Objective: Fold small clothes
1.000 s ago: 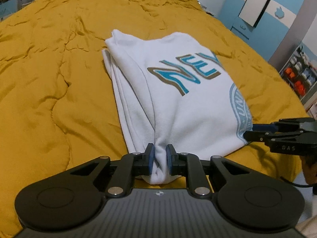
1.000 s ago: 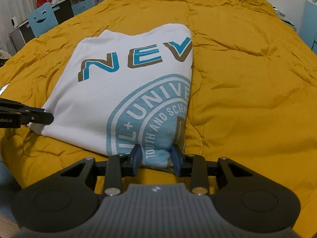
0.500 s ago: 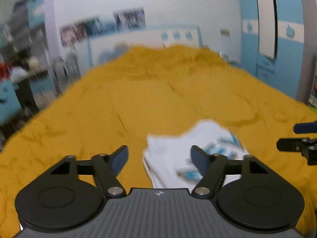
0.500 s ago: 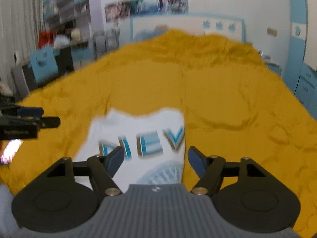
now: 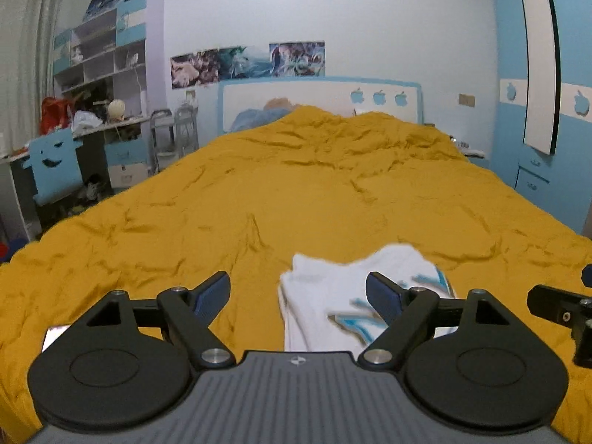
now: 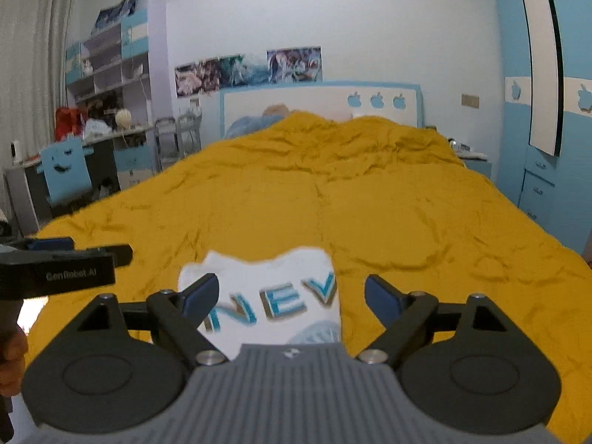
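Observation:
A folded white shirt [image 5: 333, 288] with blue and brown letters lies on the yellow bedspread [image 5: 296, 192] near the bed's front edge. My left gripper [image 5: 298, 292] hangs above and behind it, its jaws still opening, nothing pressed between the blue pads. In the right wrist view the same shirt [image 6: 273, 277] shows the letters NEV. My right gripper [image 6: 290, 294] is likewise lifted clear of it, jaws opening wide and holding nothing. The right gripper's tip [image 5: 555, 307] shows at the left view's right edge, and the left gripper's finger [image 6: 63, 266] at the right view's left edge.
The yellow bedspread [image 6: 407, 203] runs back to a white and blue headboard [image 6: 322, 103]. A desk with a blue chair [image 5: 51, 162] and shelves stands to the left. A blue wardrobe [image 5: 544, 85] stands to the right. A hand [image 6: 11, 362] shows at the lower left.
Both grippers let go of the shirt's near edge, opened wide, rose and tilted up, so the room now fills the views. The shirt stays folded on the bed.

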A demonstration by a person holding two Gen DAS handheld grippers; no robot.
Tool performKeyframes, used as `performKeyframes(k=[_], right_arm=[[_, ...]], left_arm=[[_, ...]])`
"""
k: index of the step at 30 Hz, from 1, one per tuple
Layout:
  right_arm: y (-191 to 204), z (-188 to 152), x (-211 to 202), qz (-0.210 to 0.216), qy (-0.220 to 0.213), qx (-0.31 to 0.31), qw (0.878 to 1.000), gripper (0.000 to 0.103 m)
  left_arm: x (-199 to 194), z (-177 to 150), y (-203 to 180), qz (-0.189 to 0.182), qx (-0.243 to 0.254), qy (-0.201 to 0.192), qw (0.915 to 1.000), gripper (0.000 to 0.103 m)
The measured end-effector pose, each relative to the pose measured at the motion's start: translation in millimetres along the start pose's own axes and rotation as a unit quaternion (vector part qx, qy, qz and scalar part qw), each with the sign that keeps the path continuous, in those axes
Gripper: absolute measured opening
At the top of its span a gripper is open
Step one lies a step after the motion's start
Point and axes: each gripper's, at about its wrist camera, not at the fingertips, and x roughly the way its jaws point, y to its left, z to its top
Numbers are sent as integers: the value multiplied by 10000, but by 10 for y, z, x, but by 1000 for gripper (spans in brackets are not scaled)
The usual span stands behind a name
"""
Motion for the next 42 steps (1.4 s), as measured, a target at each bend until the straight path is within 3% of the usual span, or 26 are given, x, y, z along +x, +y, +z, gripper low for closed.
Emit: performKeyframes(k=[7, 10, 18, 42], right_arm=[[2, -339, -20, -8, 645, 101, 9979, 82], [22, -482, -81, -34, 711, 53, 9974, 82], [89, -728, -135, -33, 935, -89, 9956, 82], [95, -753, -72, -8, 1041, -12, 9946, 82]], left_arm=[[-88, -284, -28, -142, -109, 579, 9982, 97], [-110, -378, -95, -90, 50, 786, 9969, 97], [-206, -532, -213, -35, 349, 943, 9949, 97], [-177, -596, -219, -91, 406, 1081, 9933, 97]])
